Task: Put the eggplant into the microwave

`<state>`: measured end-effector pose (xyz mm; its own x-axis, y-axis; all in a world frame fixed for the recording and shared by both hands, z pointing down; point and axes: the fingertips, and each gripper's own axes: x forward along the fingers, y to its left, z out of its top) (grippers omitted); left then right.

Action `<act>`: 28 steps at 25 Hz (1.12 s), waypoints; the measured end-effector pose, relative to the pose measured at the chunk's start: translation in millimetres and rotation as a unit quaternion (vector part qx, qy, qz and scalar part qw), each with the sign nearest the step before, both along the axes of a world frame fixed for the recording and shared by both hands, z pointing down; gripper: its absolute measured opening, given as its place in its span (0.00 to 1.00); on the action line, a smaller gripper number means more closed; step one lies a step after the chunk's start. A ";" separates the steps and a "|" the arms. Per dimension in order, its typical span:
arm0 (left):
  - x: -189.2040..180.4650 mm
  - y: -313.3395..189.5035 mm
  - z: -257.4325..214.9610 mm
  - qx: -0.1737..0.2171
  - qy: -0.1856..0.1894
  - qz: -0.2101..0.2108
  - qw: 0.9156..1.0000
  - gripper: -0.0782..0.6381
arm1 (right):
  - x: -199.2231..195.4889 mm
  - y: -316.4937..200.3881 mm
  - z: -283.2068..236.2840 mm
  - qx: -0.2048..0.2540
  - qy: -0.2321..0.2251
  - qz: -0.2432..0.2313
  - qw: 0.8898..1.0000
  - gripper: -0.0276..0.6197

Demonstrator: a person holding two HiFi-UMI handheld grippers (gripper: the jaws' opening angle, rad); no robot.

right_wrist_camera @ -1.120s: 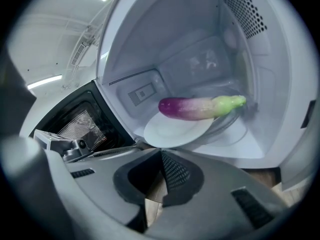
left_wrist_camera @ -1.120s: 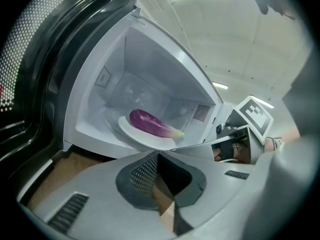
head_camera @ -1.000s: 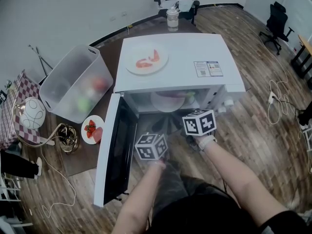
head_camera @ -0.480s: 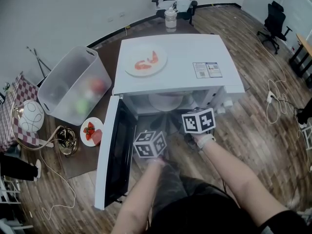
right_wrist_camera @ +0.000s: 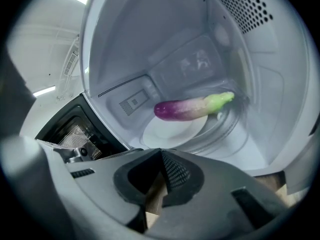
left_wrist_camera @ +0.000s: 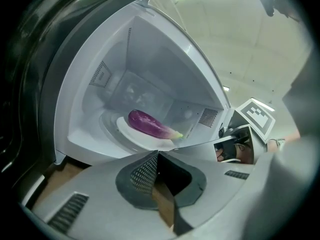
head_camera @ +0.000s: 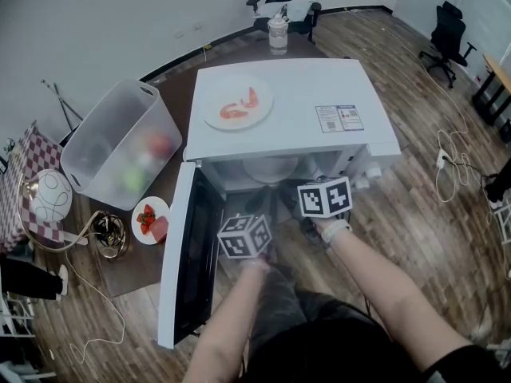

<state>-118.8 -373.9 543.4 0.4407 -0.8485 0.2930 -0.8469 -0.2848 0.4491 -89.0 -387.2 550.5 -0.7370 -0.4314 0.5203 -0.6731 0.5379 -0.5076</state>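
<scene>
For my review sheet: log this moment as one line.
eggplant: on plate inside microwave | door: open | left gripper: shut, empty | right gripper: shut, empty

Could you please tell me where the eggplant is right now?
The eggplant lies on the white plate inside the open microwave, near mid-frame in both gripper views.

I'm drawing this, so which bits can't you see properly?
Head view: the eggplant, tucked out of sight under the microwave's top.
Head view: what's in the bin, blurred by its cloudy plastic.
Head view: the label's print, too small to read.
</scene>
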 end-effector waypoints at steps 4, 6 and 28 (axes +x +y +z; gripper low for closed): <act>-0.2 -2.1 0.2 -0.001 0.001 0.000 1.000 0.12 | -0.2 -2.7 0.0 -0.002 -0.002 0.003 1.000 0.05; -0.3 -2.8 0.6 -0.001 0.002 0.000 1.000 0.11 | -0.7 -3.0 0.3 -0.003 -0.004 0.005 1.000 0.05; 10.4 23.0 -18.1 0.030 -0.021 0.004 0.999 0.12 | 12.2 25.7 -33.7 0.107 -0.063 -0.005 0.992 0.05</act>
